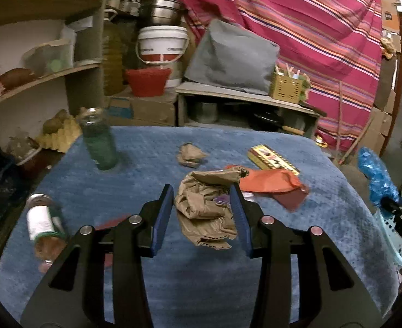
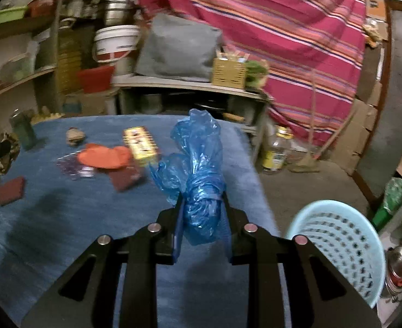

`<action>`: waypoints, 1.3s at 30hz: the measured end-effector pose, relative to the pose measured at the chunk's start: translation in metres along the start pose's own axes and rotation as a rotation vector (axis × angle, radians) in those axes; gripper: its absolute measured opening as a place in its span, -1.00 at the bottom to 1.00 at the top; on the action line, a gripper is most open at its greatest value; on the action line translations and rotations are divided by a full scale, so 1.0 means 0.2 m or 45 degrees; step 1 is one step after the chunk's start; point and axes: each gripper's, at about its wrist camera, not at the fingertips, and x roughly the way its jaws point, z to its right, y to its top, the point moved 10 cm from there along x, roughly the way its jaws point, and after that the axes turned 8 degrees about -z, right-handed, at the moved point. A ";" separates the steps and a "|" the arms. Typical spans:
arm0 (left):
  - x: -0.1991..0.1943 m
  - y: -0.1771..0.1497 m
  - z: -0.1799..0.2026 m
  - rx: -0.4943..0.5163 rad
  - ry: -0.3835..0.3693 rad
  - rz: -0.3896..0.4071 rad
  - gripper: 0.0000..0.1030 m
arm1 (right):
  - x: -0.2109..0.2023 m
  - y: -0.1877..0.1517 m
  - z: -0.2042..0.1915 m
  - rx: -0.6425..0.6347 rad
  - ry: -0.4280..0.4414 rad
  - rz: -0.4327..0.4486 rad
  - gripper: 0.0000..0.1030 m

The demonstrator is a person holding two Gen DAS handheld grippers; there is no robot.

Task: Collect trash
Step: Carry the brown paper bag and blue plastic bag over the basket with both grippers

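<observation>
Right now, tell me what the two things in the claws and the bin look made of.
Blue bag in the right claw: thin glossy plastic film, translucent and wrinkled.
Brown wad in the left claw: matte crumpled paper, probably a paper bag, with stiff creases.
Basket: pale blue moulded plastic, judging by its perforated wall.

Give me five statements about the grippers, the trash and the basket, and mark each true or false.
1. The right gripper is shut on a blue plastic bag. True.
2. The left gripper has a crumpled brown paper bag between its jaws. True.
3. The light blue basket stands on the blue cloth. False: it stands off the cloth's right edge, lower down.
4. The green bottle lies on its side. False: it stands upright.
5. The yellow box is already in the basket. False: it lies on the cloth.
</observation>
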 end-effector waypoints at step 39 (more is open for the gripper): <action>0.08 -0.30 1.82 0.422 -0.427 -0.064 -0.19 | -0.01 -0.39 1.32 0.391 -0.130 -0.078 -0.53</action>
